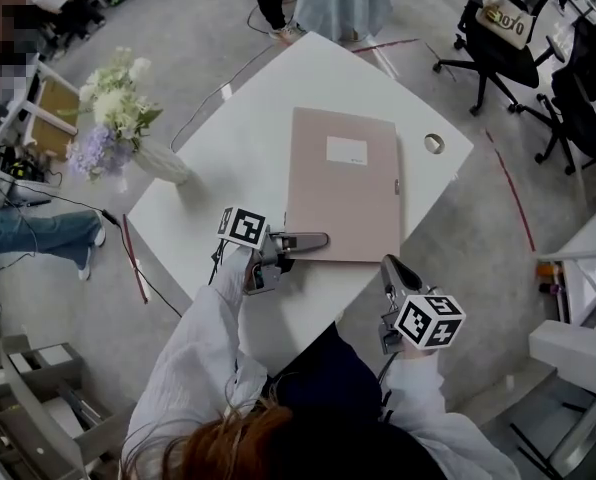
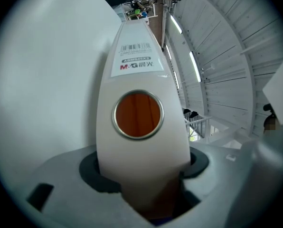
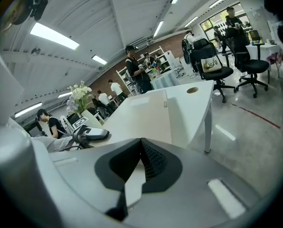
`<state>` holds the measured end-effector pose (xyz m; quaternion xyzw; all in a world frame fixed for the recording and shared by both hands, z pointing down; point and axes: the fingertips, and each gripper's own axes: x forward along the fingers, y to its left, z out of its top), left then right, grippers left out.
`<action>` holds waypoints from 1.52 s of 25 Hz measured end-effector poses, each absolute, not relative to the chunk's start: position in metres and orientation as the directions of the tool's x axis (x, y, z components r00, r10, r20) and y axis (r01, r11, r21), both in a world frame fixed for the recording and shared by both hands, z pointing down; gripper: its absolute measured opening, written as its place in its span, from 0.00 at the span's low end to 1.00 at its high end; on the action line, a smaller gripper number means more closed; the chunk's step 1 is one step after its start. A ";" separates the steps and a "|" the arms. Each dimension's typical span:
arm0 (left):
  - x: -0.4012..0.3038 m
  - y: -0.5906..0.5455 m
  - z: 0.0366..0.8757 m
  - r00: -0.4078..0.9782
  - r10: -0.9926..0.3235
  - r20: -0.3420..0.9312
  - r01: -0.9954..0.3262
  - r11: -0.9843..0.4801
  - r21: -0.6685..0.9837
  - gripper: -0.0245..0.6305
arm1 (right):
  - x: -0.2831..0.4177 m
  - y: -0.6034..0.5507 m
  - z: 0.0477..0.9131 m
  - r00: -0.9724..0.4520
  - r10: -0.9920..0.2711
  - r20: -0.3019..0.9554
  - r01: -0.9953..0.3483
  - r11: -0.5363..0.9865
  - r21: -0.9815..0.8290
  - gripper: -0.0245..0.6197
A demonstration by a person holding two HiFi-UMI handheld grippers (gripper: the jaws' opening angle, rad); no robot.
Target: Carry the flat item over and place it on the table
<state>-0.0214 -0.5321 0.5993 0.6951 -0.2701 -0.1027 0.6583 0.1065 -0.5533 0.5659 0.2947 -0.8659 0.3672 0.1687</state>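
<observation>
A flat pinkish file folder (image 1: 343,183) with a white label lies on the white table (image 1: 238,138). My left gripper (image 1: 300,240) lies on its side at the folder's near left corner, pointing right along the near edge. In the left gripper view the folder's spine (image 2: 136,70), with a metal-ringed hole and a barcode label, fills the gap between the jaws, and the left gripper (image 2: 139,175) is shut on it. My right gripper (image 1: 391,265) hangs off the table's near right edge, shut and empty. In the right gripper view the right gripper (image 3: 140,163) points over the folder (image 3: 141,113).
A white vase of flowers (image 1: 118,118) stands at the table's left corner. A round cable hole (image 1: 434,143) sits near the right corner. Black office chairs (image 1: 498,38) stand on the floor at the far right. People stand beyond the table's far end.
</observation>
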 end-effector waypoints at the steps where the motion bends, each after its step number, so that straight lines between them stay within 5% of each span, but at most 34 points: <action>1: -0.022 -0.533 0.599 0.831 -0.512 0.218 -0.247 0.012 0.969 0.51 | 0.106 -0.552 0.565 -0.769 -0.389 0.507 -0.635 0.555 -0.537 0.05; 9: -0.055 -0.546 0.608 0.620 -0.608 0.495 -0.630 -0.010 0.776 0.71 | 0.100 -0.545 0.560 -0.762 -0.409 0.502 -0.644 0.559 -0.522 0.05; 15: -0.094 -0.544 0.620 0.298 -0.665 0.685 -0.916 0.003 0.401 0.83 | 0.098 -0.542 0.552 -0.752 -0.427 0.502 -0.654 0.571 -0.496 0.05; 29: -0.085 -0.504 0.589 0.353 -0.741 0.571 -0.858 -0.013 0.513 0.91 | 0.087 -0.518 0.532 -0.752 -0.448 0.484 -0.654 0.595 -0.466 0.05; 38: -0.090 -0.445 0.550 0.397 -0.770 0.500 -0.842 -0.088 0.533 0.85 | 0.068 -0.485 0.507 -0.767 -0.458 0.449 -0.635 0.642 -0.429 0.05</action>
